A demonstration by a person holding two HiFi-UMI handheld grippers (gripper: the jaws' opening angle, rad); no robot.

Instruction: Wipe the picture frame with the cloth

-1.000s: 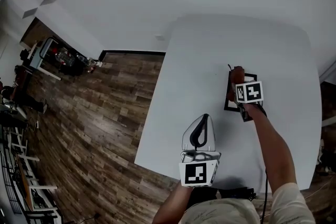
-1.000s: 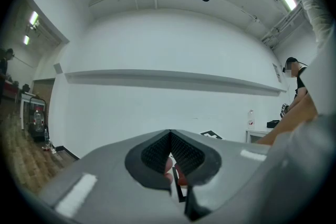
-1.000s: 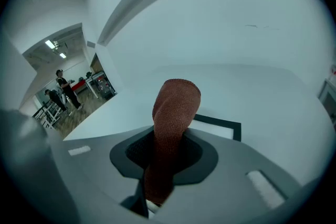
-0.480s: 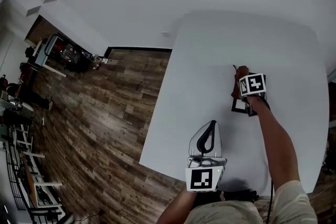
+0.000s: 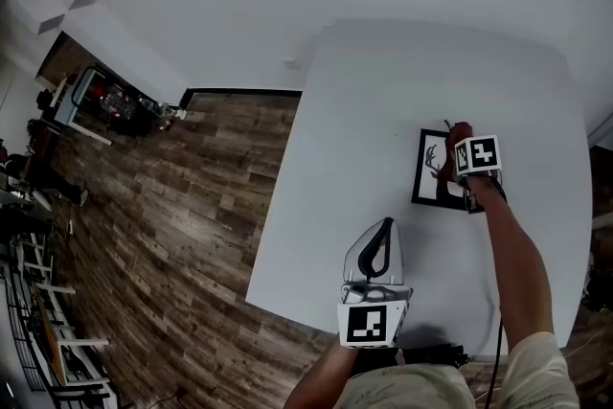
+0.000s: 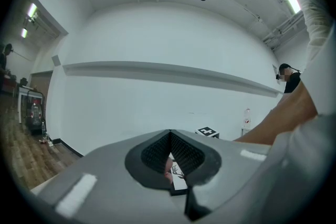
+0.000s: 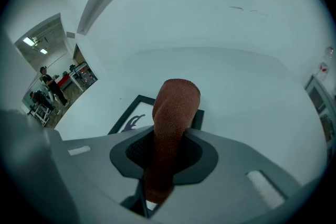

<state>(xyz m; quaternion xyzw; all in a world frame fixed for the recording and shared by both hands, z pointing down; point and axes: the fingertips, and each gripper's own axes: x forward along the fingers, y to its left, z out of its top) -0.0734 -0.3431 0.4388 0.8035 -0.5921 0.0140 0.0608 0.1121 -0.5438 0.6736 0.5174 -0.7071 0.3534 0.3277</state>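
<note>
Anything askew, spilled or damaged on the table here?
Nothing stands out. The picture frame lies flat on the white table. The right gripper is shut on the cloth over the frame's right side. The left gripper is shut and empty above the table's near edge.

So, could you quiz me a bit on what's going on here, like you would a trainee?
1. True or false: the left gripper is shut with nothing in it.
2. The picture frame lies: A) flat on the white table; B) on the wooden floor; C) against the wall.
3. Which gripper clamps the reddish-brown cloth?
Key: 1 true; 2 A; 3 the right gripper.
</note>
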